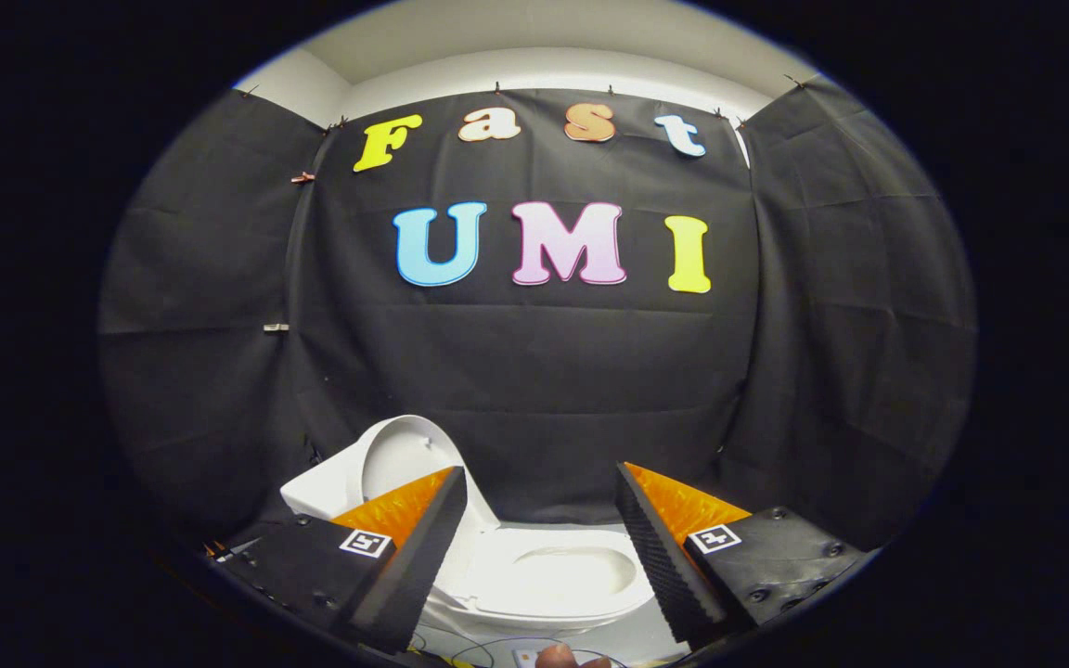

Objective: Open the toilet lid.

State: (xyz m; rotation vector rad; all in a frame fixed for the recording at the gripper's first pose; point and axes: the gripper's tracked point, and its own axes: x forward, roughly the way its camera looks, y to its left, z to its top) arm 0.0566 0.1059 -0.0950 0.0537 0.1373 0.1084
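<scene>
A wide gap is left between the fingers of the tool, with the toilet bowl exposed below; the raised lid (tilted back) stands behind the left finger.

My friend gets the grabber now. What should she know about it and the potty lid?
Gripper: open, fingers spread wide, holding nothing.
Toilet: just ahead, its bowl showing between the fingers.
Toilet lid: already up, tilted back behind the left finger toward the black cloth wall.
Done: the lid looks open.
Left: probably nothing but pulling the gripper away. Thin cables lie on the floor by the toilet's base.
</scene>
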